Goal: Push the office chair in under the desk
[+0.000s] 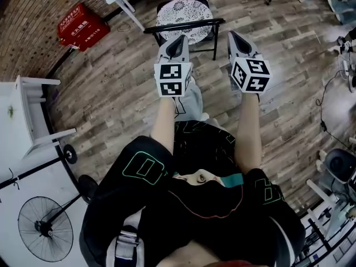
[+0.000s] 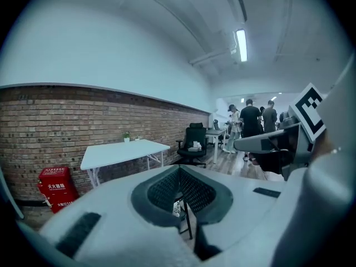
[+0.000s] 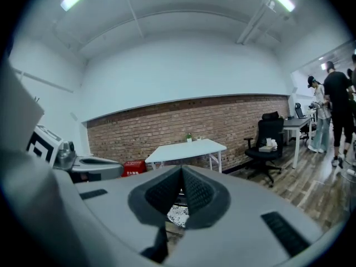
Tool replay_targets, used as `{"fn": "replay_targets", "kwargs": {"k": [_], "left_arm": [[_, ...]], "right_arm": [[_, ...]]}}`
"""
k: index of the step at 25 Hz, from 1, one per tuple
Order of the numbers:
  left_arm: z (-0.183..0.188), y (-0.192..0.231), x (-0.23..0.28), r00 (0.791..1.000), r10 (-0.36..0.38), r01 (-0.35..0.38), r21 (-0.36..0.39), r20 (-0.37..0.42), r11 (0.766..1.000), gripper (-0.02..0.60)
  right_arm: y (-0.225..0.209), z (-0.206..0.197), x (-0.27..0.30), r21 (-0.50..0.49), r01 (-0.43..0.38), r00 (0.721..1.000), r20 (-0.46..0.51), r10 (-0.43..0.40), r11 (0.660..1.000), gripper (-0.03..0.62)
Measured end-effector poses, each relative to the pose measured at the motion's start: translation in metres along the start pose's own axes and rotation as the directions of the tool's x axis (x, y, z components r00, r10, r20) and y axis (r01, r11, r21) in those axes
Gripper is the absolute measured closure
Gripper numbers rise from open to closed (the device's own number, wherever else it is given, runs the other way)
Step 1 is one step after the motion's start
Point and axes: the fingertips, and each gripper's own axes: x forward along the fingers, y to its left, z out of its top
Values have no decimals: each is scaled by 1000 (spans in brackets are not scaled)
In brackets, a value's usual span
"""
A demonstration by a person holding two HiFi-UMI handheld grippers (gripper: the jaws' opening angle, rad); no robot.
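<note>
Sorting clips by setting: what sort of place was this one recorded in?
Most likely an open-plan office or shared workspace. A white desk stands against a brick wall, a black office chair sits at another desk further along, and a strip light hangs above the wood-look floor.

Head view looks steeply down onto the floor [image 1: 111,93]; both gripper views face level, sharing the brick wall [image 2: 83,121] and white surface [image 2: 122,152].
</note>
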Motion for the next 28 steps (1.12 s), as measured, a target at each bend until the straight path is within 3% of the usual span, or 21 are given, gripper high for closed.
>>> {"fn": "replay_targets", "kwargs": {"k": [3, 17, 20, 24, 28], "left_arm": [[-7, 8, 9, 1000, 5, -4, 19, -24, 1000, 572], [-64, 59, 62, 986, 16, -20, -24, -163, 1000, 571], [-76, 54, 78, 980, -24, 23, -11, -195, 1000, 491], [-94, 52, 96, 964, -56, 69, 44, -258, 997, 454], [-111, 60, 108, 942, -71, 115, 117, -327, 986, 427]], "right_arm": [[2, -7, 16, -8, -13, 1000, -28, 13, 1000, 589], [27, -58, 113, -37, -141, 971, -199, 131, 989, 589], [24, -68, 131, -65, -157, 962, -238, 138, 985, 574], [19, -82, 151, -142, -210, 936, -315, 158, 967, 520], [18, -101, 168, -233, -298, 888, -422, 180, 926, 459]]}}
